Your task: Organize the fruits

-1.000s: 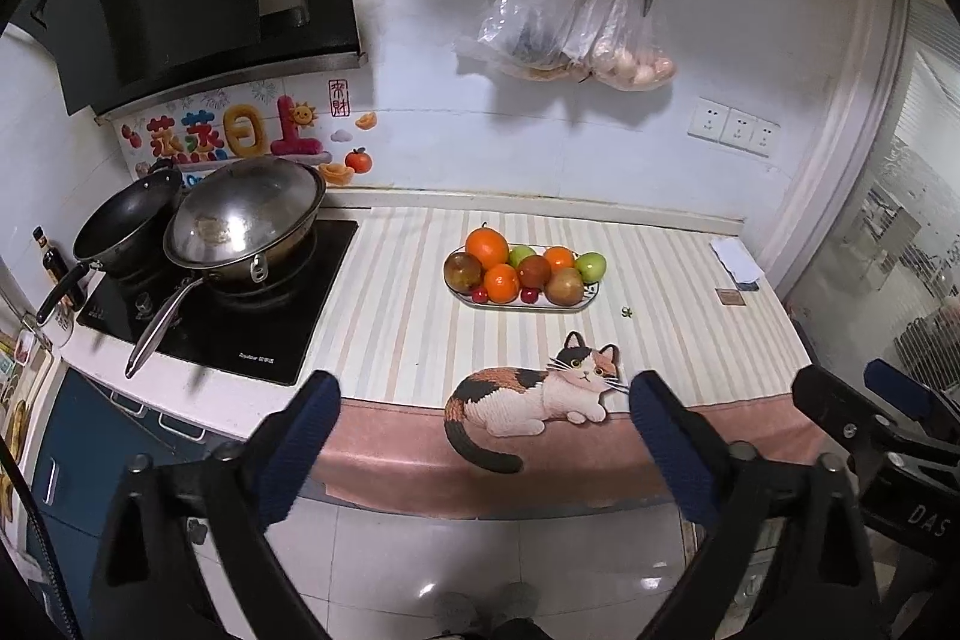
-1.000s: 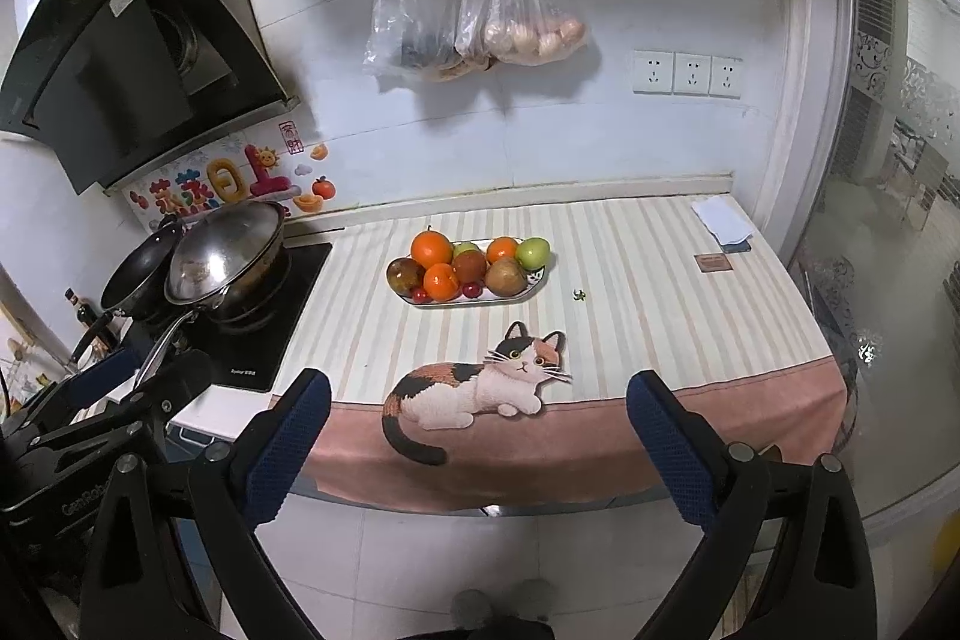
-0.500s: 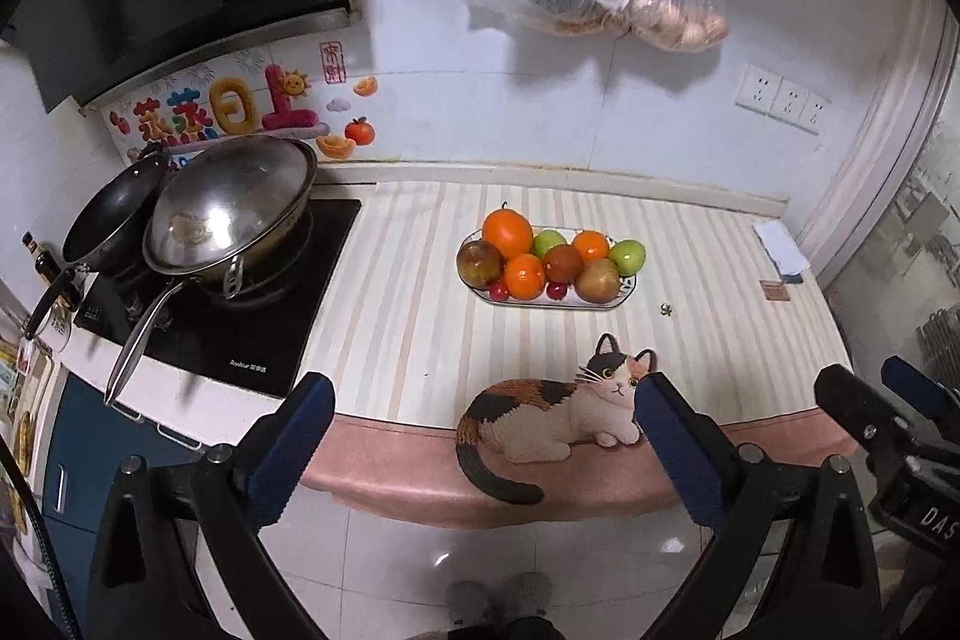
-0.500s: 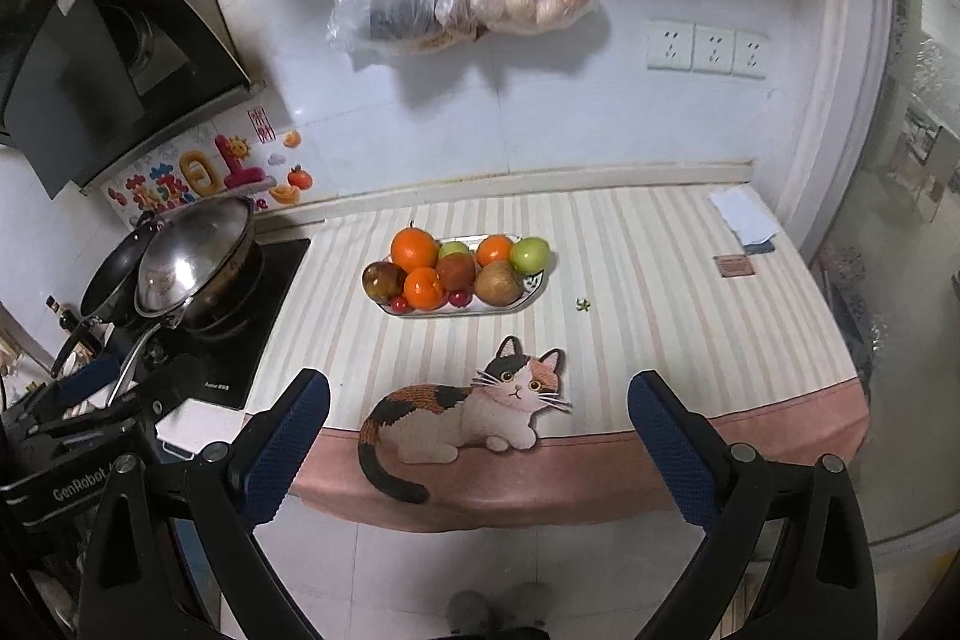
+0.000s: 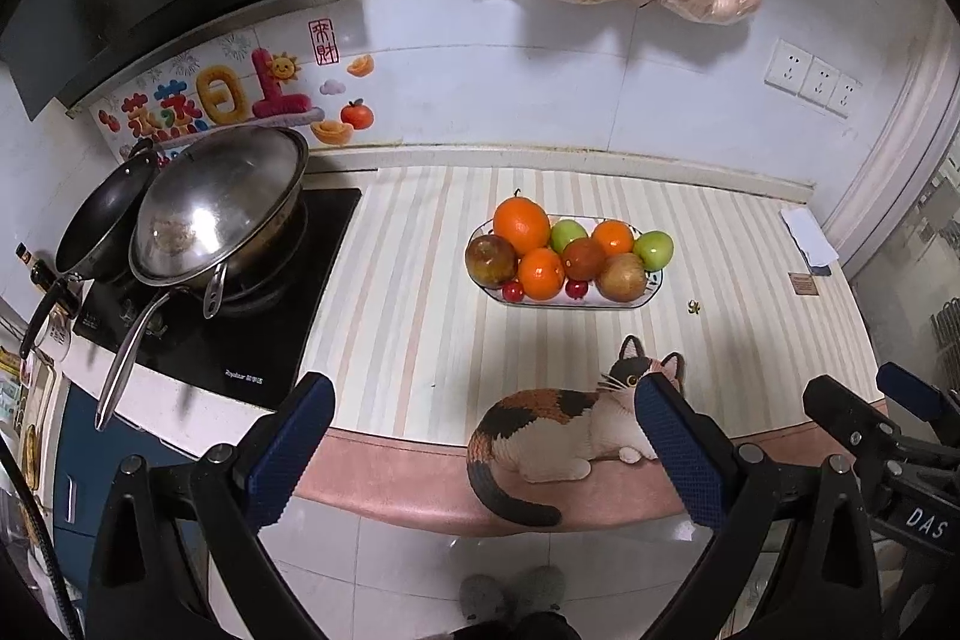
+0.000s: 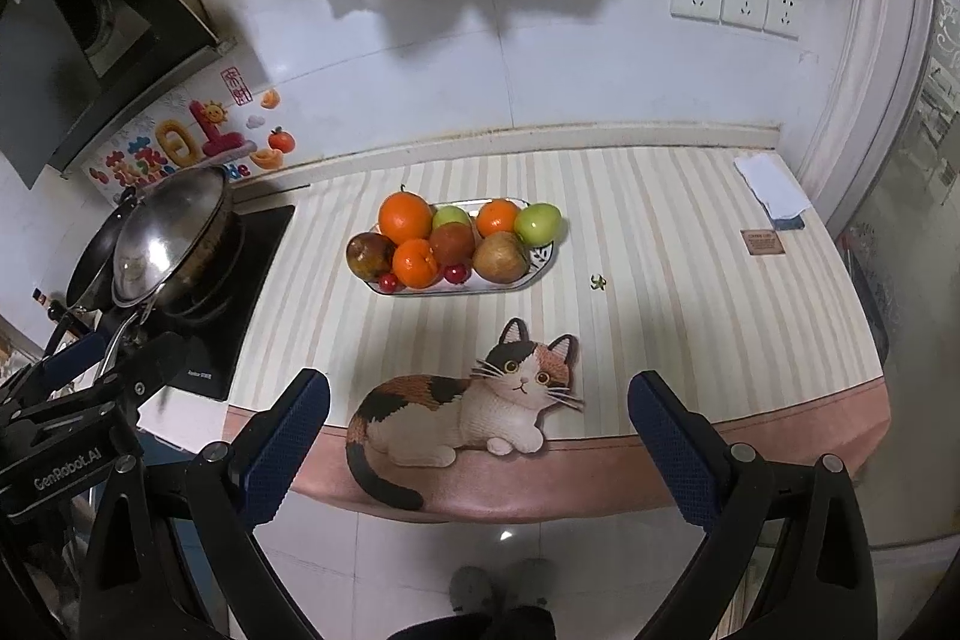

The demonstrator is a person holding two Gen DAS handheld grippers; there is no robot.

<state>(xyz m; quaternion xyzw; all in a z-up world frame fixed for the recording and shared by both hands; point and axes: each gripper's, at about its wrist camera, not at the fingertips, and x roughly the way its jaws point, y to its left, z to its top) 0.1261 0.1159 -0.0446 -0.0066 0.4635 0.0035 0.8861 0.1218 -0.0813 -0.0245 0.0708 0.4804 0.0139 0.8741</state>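
both the left tongs (image 5: pixel 477 436) and right tongs (image 6: pixel 477 430), spread apart and empty, had drawn closer to the tabletop (image 5: pixel 420 328) since a second before, nearing the fruits (image 5: pixel 567 256) heaped on their plate (image 5: pixel 558 303).

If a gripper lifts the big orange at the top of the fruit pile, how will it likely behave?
The large round orange looks firm and smooth, so it may slip between flat pads. It rests on neighbouring fruit in the white oval plate, so lifting it could shift them. Set down on the striped counter, it would probably roll.
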